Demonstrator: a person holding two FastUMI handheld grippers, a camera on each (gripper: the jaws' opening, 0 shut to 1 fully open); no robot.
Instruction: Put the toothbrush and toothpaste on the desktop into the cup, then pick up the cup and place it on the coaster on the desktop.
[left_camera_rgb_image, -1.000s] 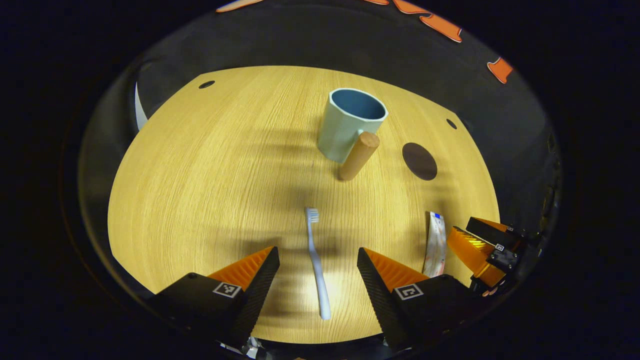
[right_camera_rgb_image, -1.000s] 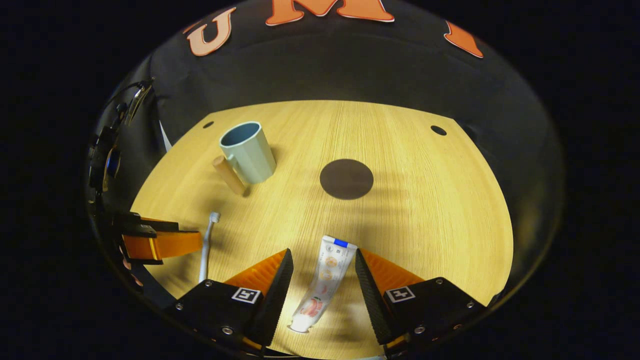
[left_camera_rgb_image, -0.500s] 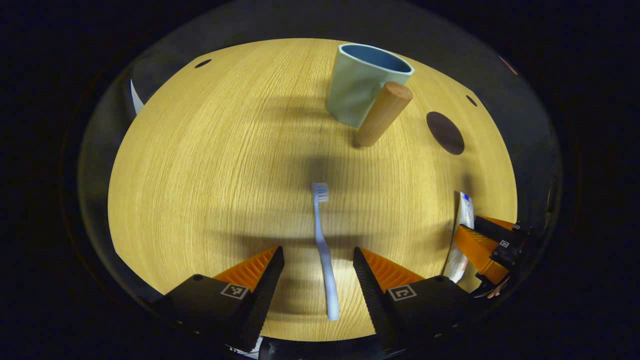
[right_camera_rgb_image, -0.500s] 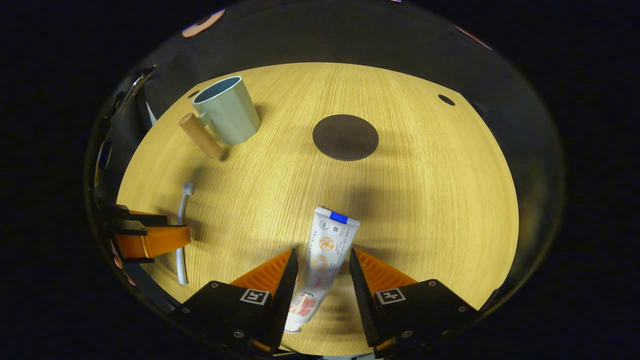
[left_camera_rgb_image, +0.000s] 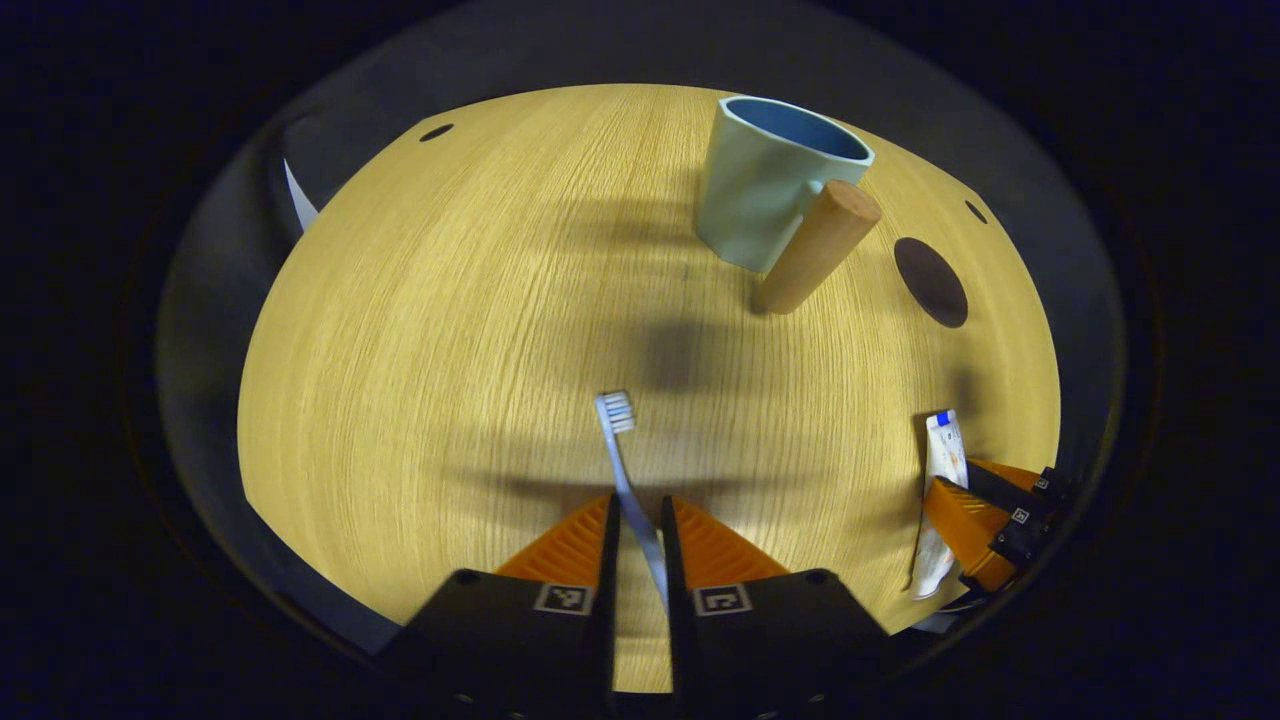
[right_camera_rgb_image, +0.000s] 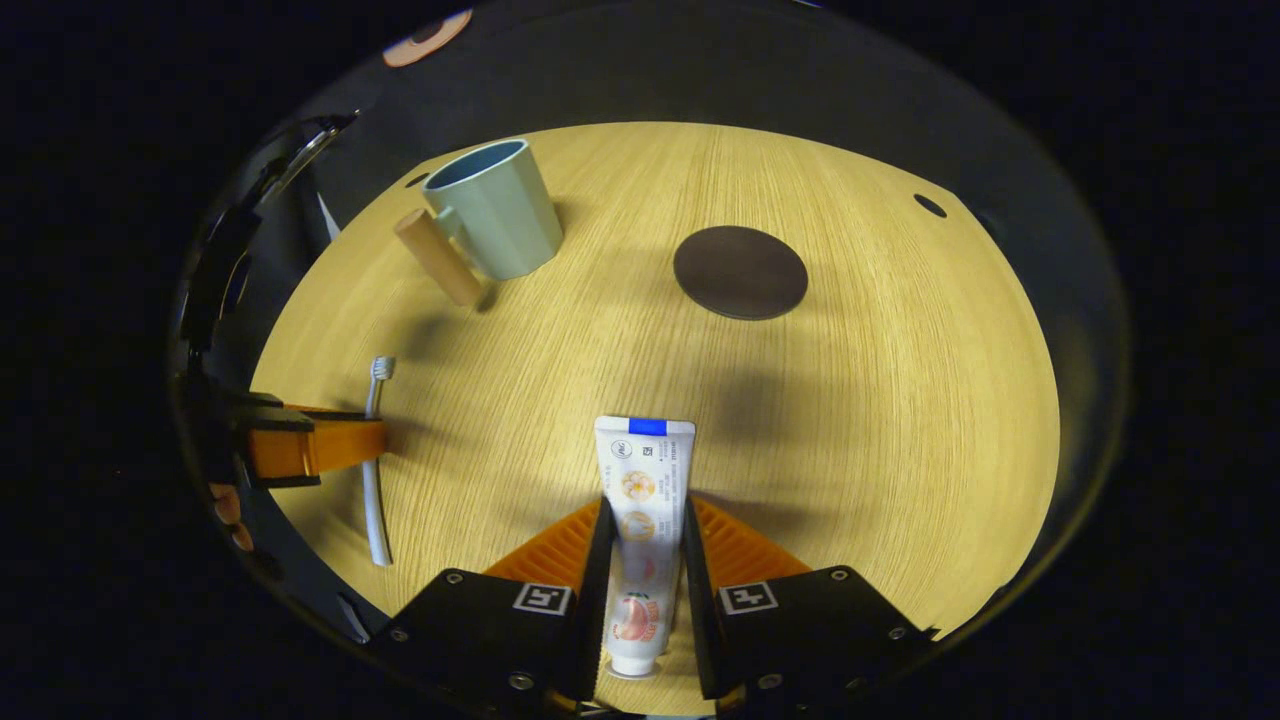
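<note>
Both claws have closed since a moment ago: the left claw (left_camera_rgb_image: 636, 530) now clamps the toothbrush (left_camera_rgb_image: 625, 470), the right claw (right_camera_rgb_image: 640, 560) the toothpaste (right_camera_rgb_image: 641, 500), both things apparently still low on the surface (left_camera_rgb_image: 450, 330). Grasps look done; next comes carrying them to the cup (right_camera_rgb_image: 492, 208), with the coaster (right_camera_rgb_image: 740, 272) waiting beside it.

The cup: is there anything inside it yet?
The cup shows bare inner wall near the rim; its bottom is hidden. The toothbrush and toothpaste sit outside it, between jaws.
</note>
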